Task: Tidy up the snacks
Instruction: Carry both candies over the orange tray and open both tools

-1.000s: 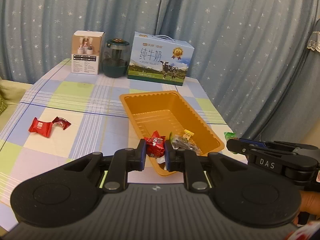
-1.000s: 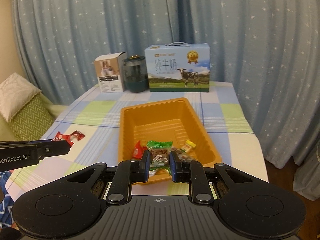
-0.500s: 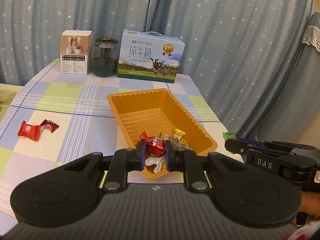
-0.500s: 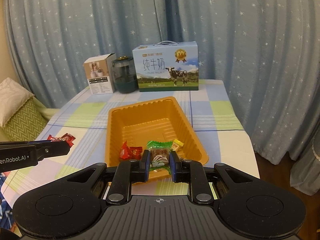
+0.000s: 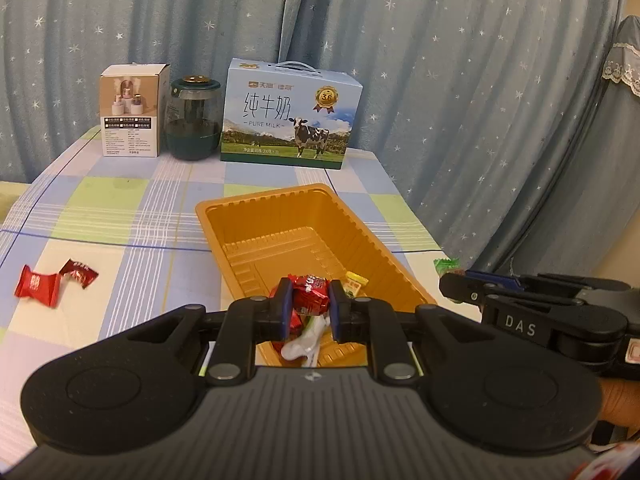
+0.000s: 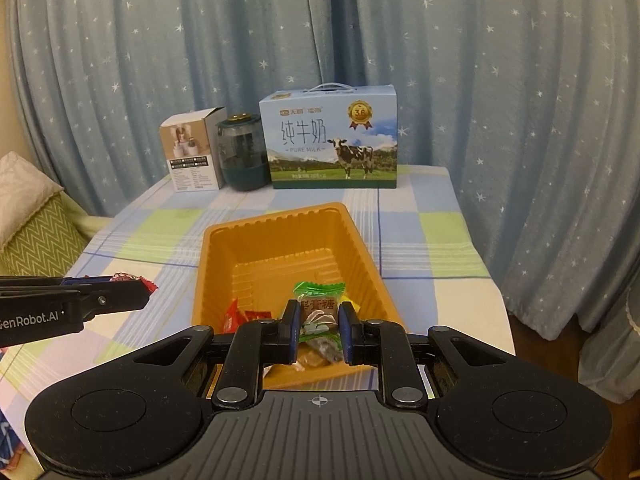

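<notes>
An orange tray (image 5: pixel 280 220) (image 6: pixel 280 240) sits mid-table with several wrapped candies at its near end. My left gripper (image 5: pixel 309 306) is shut on a red candy (image 5: pixel 310 300) above the tray's near end. My right gripper (image 6: pixel 319 326) is shut on a green candy (image 6: pixel 319 300) above the tray's near end. Two red candies (image 5: pixel 38 288) (image 5: pixel 80 272) lie on the cloth left of the tray. The right gripper shows at the right of the left wrist view (image 5: pixel 460 288), the left gripper at the left of the right wrist view (image 6: pixel 140 292).
A milk carton box (image 5: pixel 290 120) (image 6: pixel 332 140), a dark green jar (image 5: pixel 194 120) (image 6: pixel 242 152) and a small white box (image 5: pixel 132 110) (image 6: pixel 192 152) stand at the table's far edge before blue curtains. A cushion (image 6: pixel 36 240) lies left of the table.
Both grippers have pulled back and risen a little, so the tray looks smaller and farther. Each still holds its candy.
</notes>
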`<state>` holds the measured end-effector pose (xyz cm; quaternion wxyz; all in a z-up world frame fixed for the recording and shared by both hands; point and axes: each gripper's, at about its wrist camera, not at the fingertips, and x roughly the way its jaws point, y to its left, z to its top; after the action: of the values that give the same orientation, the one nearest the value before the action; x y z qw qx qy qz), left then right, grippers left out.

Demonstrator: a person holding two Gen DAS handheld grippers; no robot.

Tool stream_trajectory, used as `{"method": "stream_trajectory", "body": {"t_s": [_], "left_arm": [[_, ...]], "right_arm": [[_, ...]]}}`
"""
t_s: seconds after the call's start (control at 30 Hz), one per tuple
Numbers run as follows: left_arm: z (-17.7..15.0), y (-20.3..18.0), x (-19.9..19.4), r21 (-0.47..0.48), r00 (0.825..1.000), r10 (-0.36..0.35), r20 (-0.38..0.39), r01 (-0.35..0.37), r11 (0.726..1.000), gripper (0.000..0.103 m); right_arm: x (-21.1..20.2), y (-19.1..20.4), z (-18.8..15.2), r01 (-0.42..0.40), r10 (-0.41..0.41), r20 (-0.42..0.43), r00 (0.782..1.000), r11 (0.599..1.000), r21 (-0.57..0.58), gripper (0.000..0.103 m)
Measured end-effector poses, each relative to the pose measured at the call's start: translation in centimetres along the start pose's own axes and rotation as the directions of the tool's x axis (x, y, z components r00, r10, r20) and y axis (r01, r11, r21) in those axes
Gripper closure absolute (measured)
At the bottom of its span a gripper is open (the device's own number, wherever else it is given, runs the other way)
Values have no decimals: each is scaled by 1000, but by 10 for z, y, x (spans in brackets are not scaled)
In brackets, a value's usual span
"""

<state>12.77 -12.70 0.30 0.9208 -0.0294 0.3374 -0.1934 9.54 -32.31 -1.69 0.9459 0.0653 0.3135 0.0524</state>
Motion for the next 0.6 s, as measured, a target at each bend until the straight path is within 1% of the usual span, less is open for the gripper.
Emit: {"method": "stream_trajectory", "body": {"t_s": [0.23, 0.6], "left_arm": [[12, 6, 29, 14, 1000, 3, -7, -3, 1000, 87], [27, 20, 73, 7, 1000, -6, -23, 6, 1000, 87]], "right_arm": [[27, -4, 15, -16, 16, -5, 1000, 1000, -18, 82], [75, -8, 33, -28, 27, -29, 999, 999, -33, 82]]}}
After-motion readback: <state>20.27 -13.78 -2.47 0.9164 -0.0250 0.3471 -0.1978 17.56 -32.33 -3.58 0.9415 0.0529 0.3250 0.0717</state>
